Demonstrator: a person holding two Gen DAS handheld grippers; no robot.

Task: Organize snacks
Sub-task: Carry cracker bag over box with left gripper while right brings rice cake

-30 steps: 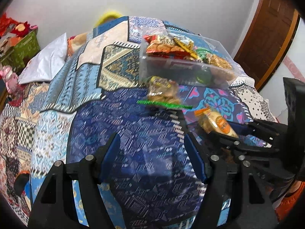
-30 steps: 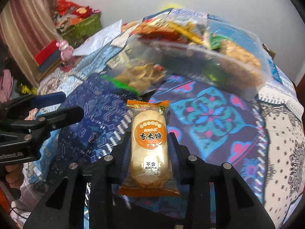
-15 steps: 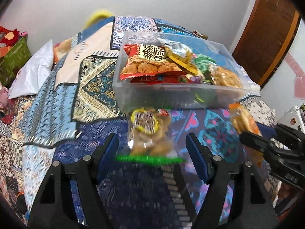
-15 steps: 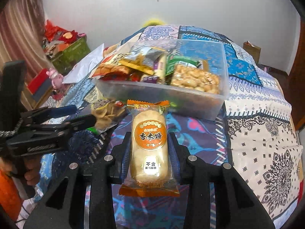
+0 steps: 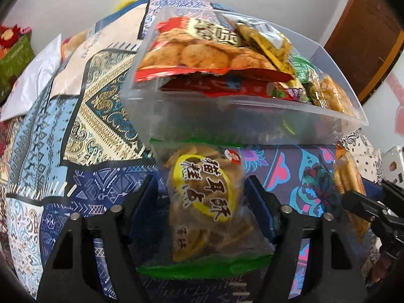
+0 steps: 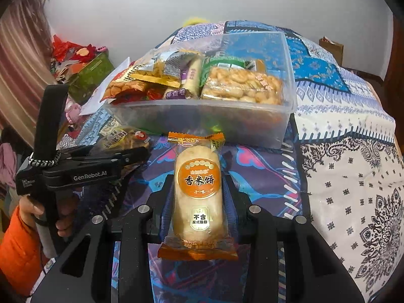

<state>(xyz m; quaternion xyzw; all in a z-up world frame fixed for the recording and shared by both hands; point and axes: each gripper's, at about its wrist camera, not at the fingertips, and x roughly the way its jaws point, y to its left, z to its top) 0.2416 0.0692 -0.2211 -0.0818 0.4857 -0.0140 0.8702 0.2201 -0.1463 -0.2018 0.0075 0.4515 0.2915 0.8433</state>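
1. Left hand-held gripper: jaws closing, a clear green-edged bag of fried chips between the blue pads. Visible gap on the left pad side; contact on the right side can't be told, so no firm clamp yet.
2. Chip bag lies on the bed quilt, its far end touching the near wall of the clear plastic bin. Yellow oval label faces up.
3. Right hand-held gripper: together, clamped on a rice cracker pack, orange-edged with clear wrap. Pack stands lengthwise between the jaws, label up, both ends sticking out past the pads.
4. Rice cracker pack is held above the quilt, just in front of the bin's near wall, not in it.
5. From the right wrist view, the left hand-held gripper sits to the left, tips over the chip bag; a hand in an orange sleeve grips its handle.
6. Bin sits on the bed, open top, already packed: red cookie bag on the left side, yellow packs in the middle, a pack of small round crackers on the right.
7. Further out: a pillow and a green box at the bed's left, a brown door at the right.
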